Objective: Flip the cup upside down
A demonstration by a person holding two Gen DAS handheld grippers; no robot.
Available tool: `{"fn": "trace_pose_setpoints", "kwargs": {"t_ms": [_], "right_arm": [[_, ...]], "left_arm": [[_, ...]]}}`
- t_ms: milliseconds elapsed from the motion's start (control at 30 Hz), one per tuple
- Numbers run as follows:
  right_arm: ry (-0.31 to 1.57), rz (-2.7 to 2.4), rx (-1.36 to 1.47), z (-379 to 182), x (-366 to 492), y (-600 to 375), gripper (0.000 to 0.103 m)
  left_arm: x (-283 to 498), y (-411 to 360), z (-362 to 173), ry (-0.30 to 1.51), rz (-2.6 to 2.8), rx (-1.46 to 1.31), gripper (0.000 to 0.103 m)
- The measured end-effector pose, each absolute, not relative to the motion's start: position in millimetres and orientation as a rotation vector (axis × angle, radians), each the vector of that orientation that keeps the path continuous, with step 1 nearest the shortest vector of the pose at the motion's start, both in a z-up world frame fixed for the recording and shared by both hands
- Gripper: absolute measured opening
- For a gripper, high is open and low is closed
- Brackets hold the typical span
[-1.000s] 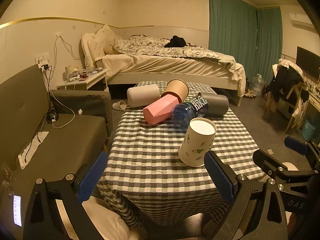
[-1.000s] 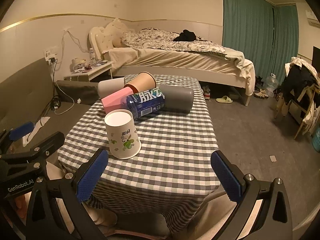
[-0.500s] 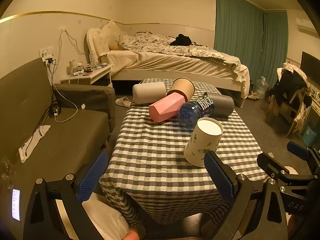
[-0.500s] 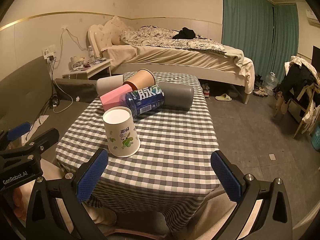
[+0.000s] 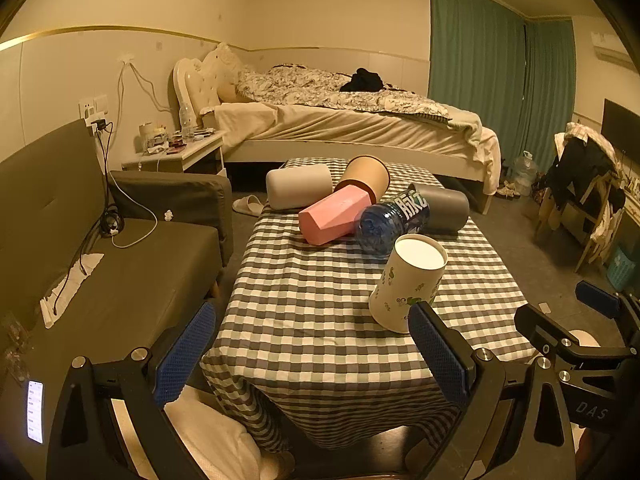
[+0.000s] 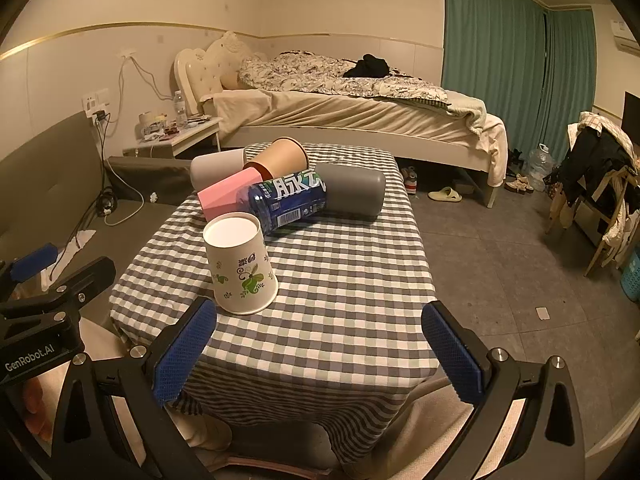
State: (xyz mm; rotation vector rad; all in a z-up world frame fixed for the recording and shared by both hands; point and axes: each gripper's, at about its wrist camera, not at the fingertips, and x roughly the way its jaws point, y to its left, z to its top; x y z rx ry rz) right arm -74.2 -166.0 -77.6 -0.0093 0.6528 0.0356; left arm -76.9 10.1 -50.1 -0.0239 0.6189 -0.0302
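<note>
A white paper cup (image 5: 408, 282) with green leaf print stands upside down, rim down, on the checkered table (image 5: 312, 304); it also shows in the right wrist view (image 6: 240, 266). My left gripper (image 5: 312, 354) is open and empty, held back at the table's near edge, the cup just beyond its right finger. My right gripper (image 6: 316, 354) is open and empty, also at the near edge, the cup ahead of its left finger. Neither touches the cup.
Behind the cup lie a blue bottle (image 6: 286, 200), a pink cup (image 5: 334, 218), a brown paper cup (image 5: 366, 178), a light grey cup (image 5: 298, 186) and a dark grey cup (image 6: 352, 194). A sofa (image 5: 100, 264) stands left, a bed (image 5: 352, 128) behind.
Both grippers have drifted slightly, so the table and cup sit a little differently in view. The cup stays upside down in place. Both grippers stay open.
</note>
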Motion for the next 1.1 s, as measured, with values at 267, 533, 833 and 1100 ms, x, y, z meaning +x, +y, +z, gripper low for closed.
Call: {"fn": "trace_pose_setpoints", "kwargs": {"t_ms": [267, 533, 833, 1100], "right_arm": [[0.652, 0.036, -0.009, -77.2, -74.0, -166.2, 0.103], [0.656, 0.038, -0.01, -78.0, -73.9, -167.1, 0.103], [0.666, 0.036, -0.014, -80.8, -73.4, -167.7, 0.103], [0.671, 0.034, -0.015, -82.5, -73.2, -168.3, 0.103]], "left_arm": [[-77.0, 13.1, -48.8, 0.619, -0.028, -0.023, 0.1], [-77.3, 13.8, -48.7, 0.619, -0.028, -0.021, 0.101], [-77.3, 14.4, -48.6, 0.619, -0.029, -0.021, 0.101], [-76.8, 16.7, -48.8, 0.616, -0.033, -0.013, 0.101]]}}
